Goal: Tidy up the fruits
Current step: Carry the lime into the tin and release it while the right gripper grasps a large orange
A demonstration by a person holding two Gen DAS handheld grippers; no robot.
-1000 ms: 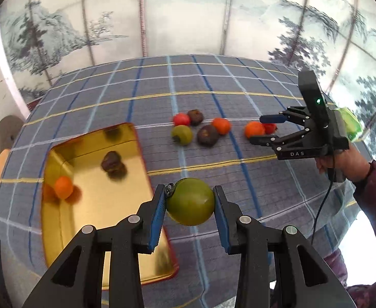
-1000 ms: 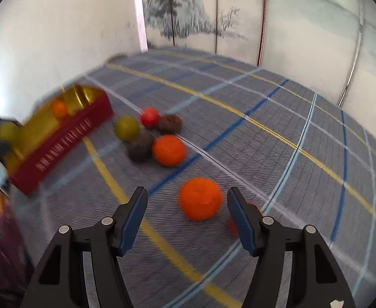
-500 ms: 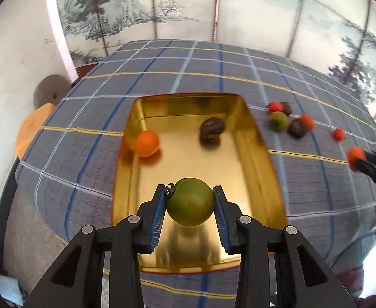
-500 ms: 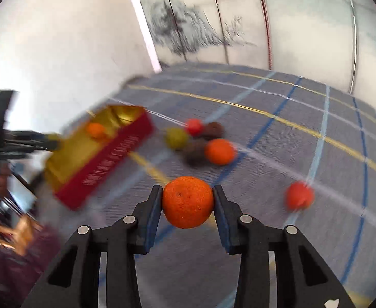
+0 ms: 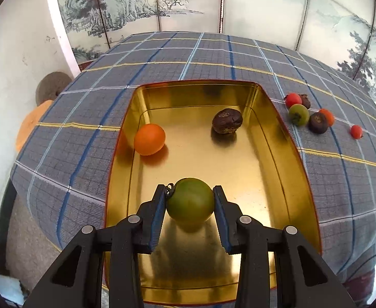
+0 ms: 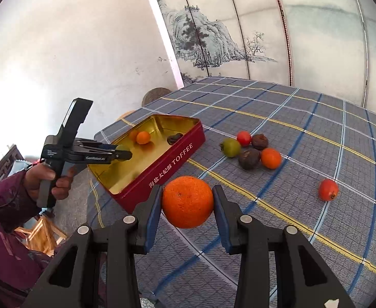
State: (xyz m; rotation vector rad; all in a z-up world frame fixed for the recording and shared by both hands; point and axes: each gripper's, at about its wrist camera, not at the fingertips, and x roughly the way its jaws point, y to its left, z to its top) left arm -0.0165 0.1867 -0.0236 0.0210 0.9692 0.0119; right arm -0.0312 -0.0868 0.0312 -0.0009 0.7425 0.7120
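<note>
Fruit sits in both of my claws. My left claw (image 5: 190, 202) squeezes a green fruit (image 5: 190, 200) between its two blue pads, one pad on each side. I hold it over the near end of the gold tin (image 5: 285, 138). I cannot tell if the green fruit touches the tin floor. Inside the tin, a small orange (image 5: 149, 139) rests near the left wall, and a dark wrinkly fruit (image 5: 227, 121) lies farther back toward the right.

My right claw (image 6: 187, 202) squeezes a big orange (image 6: 187, 201) the same way, pads tight on both sides. I hold it up above the checked cloth (image 6: 303, 118), just beside the red side of the tin (image 6: 172, 161), where the word TOFFEE is printed.

More fruit lies on the cloth, to the right of the tin. A little bunch sits close together: a green one (image 6: 230, 147), a red one (image 6: 244, 138), two dark wrinkly ones (image 6: 260, 141), and an orange one (image 6: 271, 158). One more red fruit (image 6: 328, 190) lies by itself, well apart from the bunch.

From my right claw I can see my left hand (image 6: 49, 177) gripping its black handle over the tin. Behind the table stands a screen (image 5: 126, 7) painted with trees and hills.
</note>
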